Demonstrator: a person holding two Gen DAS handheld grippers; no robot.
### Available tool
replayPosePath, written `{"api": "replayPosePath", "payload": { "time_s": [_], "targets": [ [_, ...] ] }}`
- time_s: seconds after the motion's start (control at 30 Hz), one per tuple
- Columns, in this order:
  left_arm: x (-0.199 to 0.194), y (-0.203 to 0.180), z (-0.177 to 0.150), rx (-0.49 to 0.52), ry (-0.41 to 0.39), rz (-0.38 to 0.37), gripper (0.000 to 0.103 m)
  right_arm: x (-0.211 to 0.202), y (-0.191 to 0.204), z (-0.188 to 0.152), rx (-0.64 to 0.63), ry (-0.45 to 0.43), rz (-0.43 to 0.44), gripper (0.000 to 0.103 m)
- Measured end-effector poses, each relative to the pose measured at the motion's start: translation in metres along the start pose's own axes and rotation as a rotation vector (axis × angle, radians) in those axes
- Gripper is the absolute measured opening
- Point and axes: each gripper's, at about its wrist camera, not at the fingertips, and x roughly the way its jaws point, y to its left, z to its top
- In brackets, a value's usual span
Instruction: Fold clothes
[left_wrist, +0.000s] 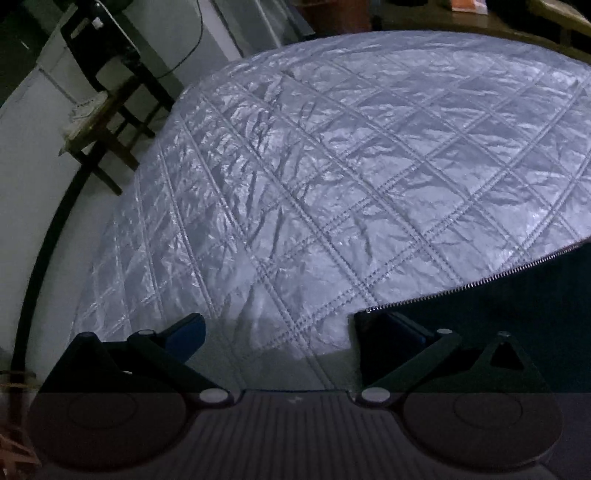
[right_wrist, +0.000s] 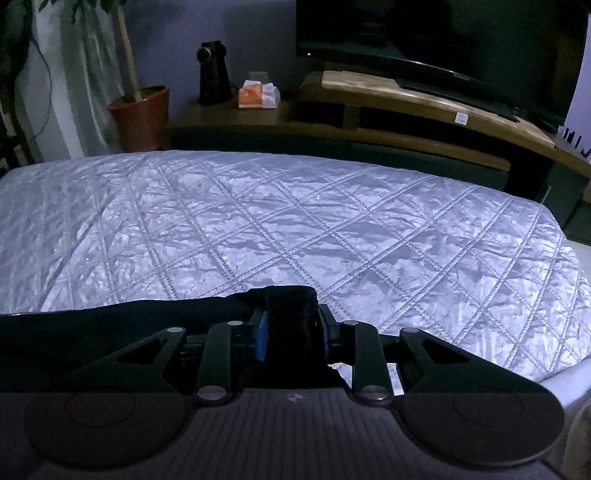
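Note:
A dark garment with a metal zipper (left_wrist: 498, 306) lies at the lower right of the left wrist view on a quilted silver bed cover (left_wrist: 314, 166). My left gripper (left_wrist: 295, 328) is open and empty, its right finger at the garment's zipper corner. In the right wrist view my right gripper (right_wrist: 291, 332) is shut on a bunched fold of the same dark garment (right_wrist: 288, 317), which trails off to the left (right_wrist: 74, 332) over the bed cover (right_wrist: 295, 221).
A dark chair (left_wrist: 107, 92) stands left of the bed. Beyond the bed are a potted plant (right_wrist: 142, 110), a low wooden cabinet (right_wrist: 406, 110) with a tissue box (right_wrist: 258, 95), a dark device (right_wrist: 213, 74) and a TV (right_wrist: 443, 37).

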Motion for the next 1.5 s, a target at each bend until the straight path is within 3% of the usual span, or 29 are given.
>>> {"api": "replayPosePath", "payload": {
  "time_s": [0.07, 0.33, 0.47, 0.77, 0.83, 0.9, 0.97, 1.03, 1.13, 1.2, 1.27, 1.3, 1.43, 1.5],
  "targets": [
    [-0.002, 0.004, 0.004, -0.015, -0.013, -0.001, 0.102, -0.001, 0.000, -0.001, 0.000, -0.001, 0.006, 0.032],
    [0.008, 0.035, -0.010, -0.126, -0.008, -0.143, 0.100, 0.006, -0.001, -0.006, -0.012, 0.017, 0.012, 0.033],
    [0.016, 0.032, -0.019, -0.061, -0.002, -0.212, 0.103, 0.012, -0.001, -0.010, -0.016, 0.031, 0.016, 0.034],
    [0.024, 0.036, -0.019, -0.073, -0.036, -0.265, 0.103, 0.017, -0.006, -0.013, 0.043, 0.039, 0.042, 0.033],
    [0.018, 0.034, -0.019, -0.059, -0.052, -0.316, 0.088, 0.015, -0.007, -0.013, 0.053, 0.037, 0.044, 0.033],
    [0.012, 0.031, -0.020, -0.043, -0.069, -0.372, 0.033, 0.014, -0.007, -0.013, 0.057, 0.037, 0.044, 0.033],
    [0.006, 0.027, -0.021, -0.009, -0.093, -0.396, 0.017, 0.014, -0.007, -0.013, 0.053, 0.040, 0.041, 0.033],
    [0.001, 0.019, -0.023, 0.051, -0.127, -0.370, 0.016, 0.014, -0.006, -0.013, 0.049, 0.044, 0.040, 0.033],
    [0.004, 0.026, -0.026, 0.040, -0.129, -0.455, 0.024, 0.015, -0.006, -0.012, 0.043, 0.053, 0.039, 0.033],
    [0.004, 0.028, -0.030, 0.018, -0.123, -0.533, 0.053, 0.016, -0.006, -0.012, 0.041, 0.058, 0.038, 0.033],
    [0.004, 0.030, -0.033, -0.006, -0.118, -0.611, 0.076, 0.018, -0.005, -0.013, 0.041, 0.062, 0.038, 0.033],
    [0.004, 0.026, -0.034, 0.014, -0.118, -0.609, 0.084, 0.018, -0.005, -0.013, 0.042, 0.063, 0.038, 0.033],
    [0.002, 0.006, -0.034, 0.122, -0.141, -0.537, 0.090, 0.018, -0.005, -0.013, 0.039, 0.065, 0.038, 0.033],
    [0.001, 0.002, -0.034, 0.136, -0.156, -0.517, 0.080, 0.019, -0.006, -0.013, 0.052, 0.065, 0.042, 0.033]
  ]
}}
